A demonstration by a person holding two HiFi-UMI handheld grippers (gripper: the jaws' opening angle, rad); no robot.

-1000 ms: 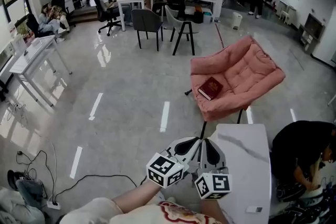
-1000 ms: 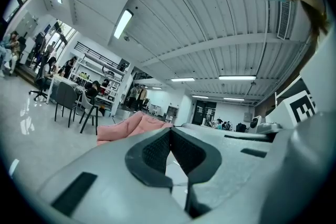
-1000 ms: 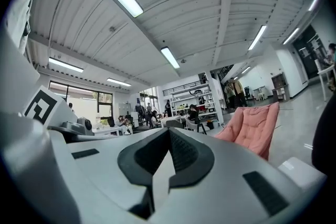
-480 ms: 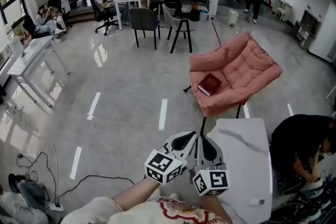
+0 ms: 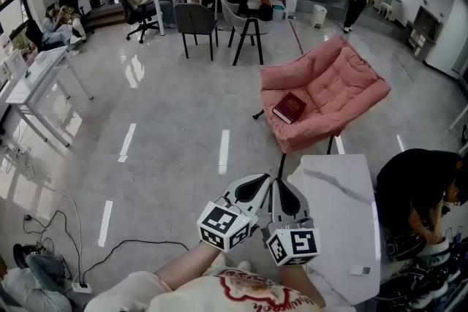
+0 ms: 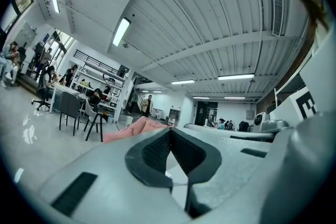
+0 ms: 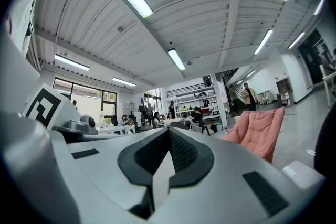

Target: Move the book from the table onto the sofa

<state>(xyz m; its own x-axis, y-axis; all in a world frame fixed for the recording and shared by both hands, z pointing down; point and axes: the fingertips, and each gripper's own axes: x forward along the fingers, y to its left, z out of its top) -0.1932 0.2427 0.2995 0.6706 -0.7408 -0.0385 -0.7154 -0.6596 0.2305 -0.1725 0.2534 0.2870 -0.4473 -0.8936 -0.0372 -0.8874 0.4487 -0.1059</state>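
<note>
- The book (image 5: 289, 107) lies on the sofa (image 5: 344, 88).
- The left gripper (image 5: 263, 180) and right gripper (image 5: 278, 185) have jaws pressed together, empty, beside the table (image 5: 338, 212).

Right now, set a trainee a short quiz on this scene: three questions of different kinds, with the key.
1. True or false: the book lies on the white table.
2. Choose one. The left claw and the right claw are: A) both shut with nothing between them; B) both wide open; C) both shut on the book.
3. Fill in: the book rests on the seat of the pink ____.

Key: 1 false, the table top near the claws bears no book; 2 A; 3 sofa.
</note>
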